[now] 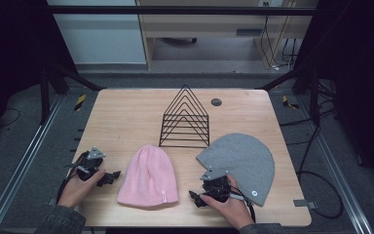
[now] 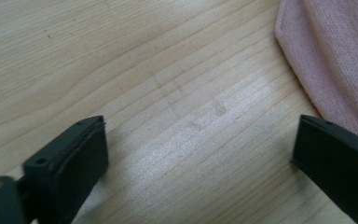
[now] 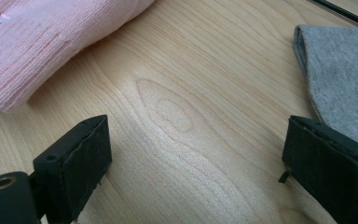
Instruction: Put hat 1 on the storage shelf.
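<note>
A pink knit beanie (image 1: 149, 178) lies flat near the table's front edge, between the two hands. To its right lies a grey beanie (image 1: 243, 161). My left gripper (image 1: 112, 176) rests on the wood just left of the pink beanie (image 2: 335, 56), jaws open over bare table. My right gripper (image 1: 195, 197) sits low between the two hats, open, with nothing between its jaws; the pink beanie (image 3: 51, 42) is at that view's upper left and the grey beanie (image 3: 340, 74) at its right.
A black wire rack (image 1: 185, 119) of nested triangles stands at the middle of the wooden table (image 1: 126, 117). A round grommet (image 1: 216, 102) sits behind it. Black frame legs and cables flank the table.
</note>
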Available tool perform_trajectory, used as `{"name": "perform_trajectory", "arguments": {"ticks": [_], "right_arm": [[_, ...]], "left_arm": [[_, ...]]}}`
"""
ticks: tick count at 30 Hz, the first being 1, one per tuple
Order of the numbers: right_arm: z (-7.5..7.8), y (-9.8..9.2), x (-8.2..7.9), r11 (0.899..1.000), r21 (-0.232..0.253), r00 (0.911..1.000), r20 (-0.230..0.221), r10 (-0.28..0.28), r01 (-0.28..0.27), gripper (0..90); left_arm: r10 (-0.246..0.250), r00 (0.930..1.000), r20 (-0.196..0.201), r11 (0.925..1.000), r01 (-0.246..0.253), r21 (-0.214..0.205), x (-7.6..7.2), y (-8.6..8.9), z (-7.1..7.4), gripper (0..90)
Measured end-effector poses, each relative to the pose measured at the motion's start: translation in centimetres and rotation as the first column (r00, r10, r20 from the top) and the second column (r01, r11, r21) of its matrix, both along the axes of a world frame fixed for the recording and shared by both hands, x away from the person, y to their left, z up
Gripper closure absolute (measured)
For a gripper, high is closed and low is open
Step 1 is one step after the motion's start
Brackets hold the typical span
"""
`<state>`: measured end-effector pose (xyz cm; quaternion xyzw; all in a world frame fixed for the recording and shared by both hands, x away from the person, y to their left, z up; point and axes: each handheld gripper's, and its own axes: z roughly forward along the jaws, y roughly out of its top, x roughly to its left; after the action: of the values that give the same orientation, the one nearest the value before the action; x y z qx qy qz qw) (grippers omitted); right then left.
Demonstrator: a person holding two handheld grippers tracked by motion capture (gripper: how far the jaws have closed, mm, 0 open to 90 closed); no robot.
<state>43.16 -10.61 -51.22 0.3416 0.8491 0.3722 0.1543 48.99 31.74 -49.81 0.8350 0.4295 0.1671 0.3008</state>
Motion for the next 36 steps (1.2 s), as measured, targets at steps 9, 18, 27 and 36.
{"name": "perform_trajectory", "arguments": {"ticks": [9, 18, 27, 36], "right_arm": [[0.0, 0.1, 0.0, 1.000, -0.006, 1.0000, -0.004, 0.003, -0.003, 7.2], [0.0, 0.1, 0.0, 1.000, -0.005, 1.0000, -0.003, 0.001, -0.001, 7.1], [0.0, 0.1, 0.0, 1.000, -0.005, 1.0000, -0.002, -0.003, 0.003, 7.1], [0.0, 0.2, 0.0, 1.000, -0.004, 1.0000, -0.002, -0.003, 0.003, 6.8]], "left_arm": [[0.058, 0.9933, 0.100, 0.9959, -0.051, -0.075, -0.5, 0.1, 2.2, 9.3], [-0.115, 0.9921, 0.050, 0.9933, 0.115, 0.006, 1.7, -5.0, 5.7, 15.6], [-0.172, 0.9850, 0.014, 0.9838, 0.171, 0.053, 3.8, -8.8, 5.9, 26.6], [-0.176, 0.9821, -0.067, 0.9808, 0.181, 0.073, 5.6, -9.8, 3.4, 40.0]]}}
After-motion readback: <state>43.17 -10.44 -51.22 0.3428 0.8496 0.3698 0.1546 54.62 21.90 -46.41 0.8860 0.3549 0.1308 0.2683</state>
